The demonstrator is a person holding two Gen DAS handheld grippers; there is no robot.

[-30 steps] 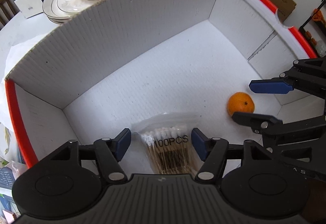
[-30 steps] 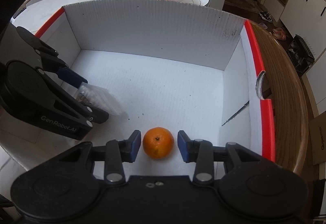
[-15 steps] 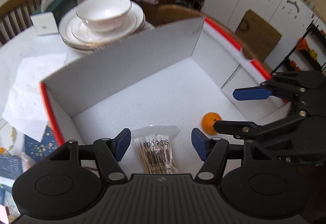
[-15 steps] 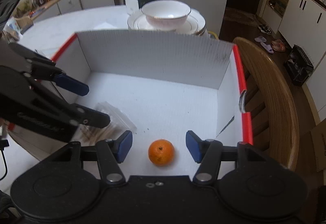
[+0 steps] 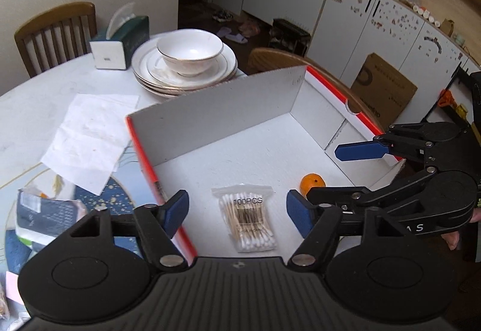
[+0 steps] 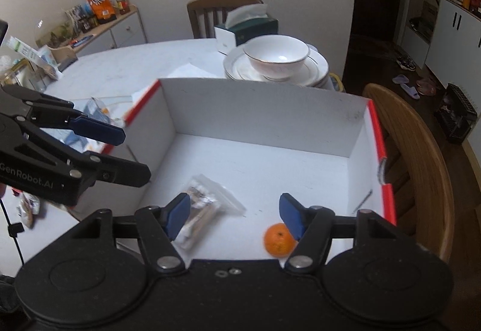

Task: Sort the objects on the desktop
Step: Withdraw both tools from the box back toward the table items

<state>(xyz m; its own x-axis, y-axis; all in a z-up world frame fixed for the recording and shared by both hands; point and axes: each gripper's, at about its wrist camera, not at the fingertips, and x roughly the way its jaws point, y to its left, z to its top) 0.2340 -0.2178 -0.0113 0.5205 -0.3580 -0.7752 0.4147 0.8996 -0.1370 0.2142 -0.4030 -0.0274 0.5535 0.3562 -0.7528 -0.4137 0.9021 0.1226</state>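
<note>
Left gripper (image 5: 237, 209) above the box (image 5: 210, 108), jaws spread and just been widening, nothing pinched; swab bag (image 5: 248, 218) flat on the box floor below. Right gripper (image 6: 234, 215) likewise spread, just been opening, empty; orange (image 6: 278, 240) on the floor by its right finger.
</note>
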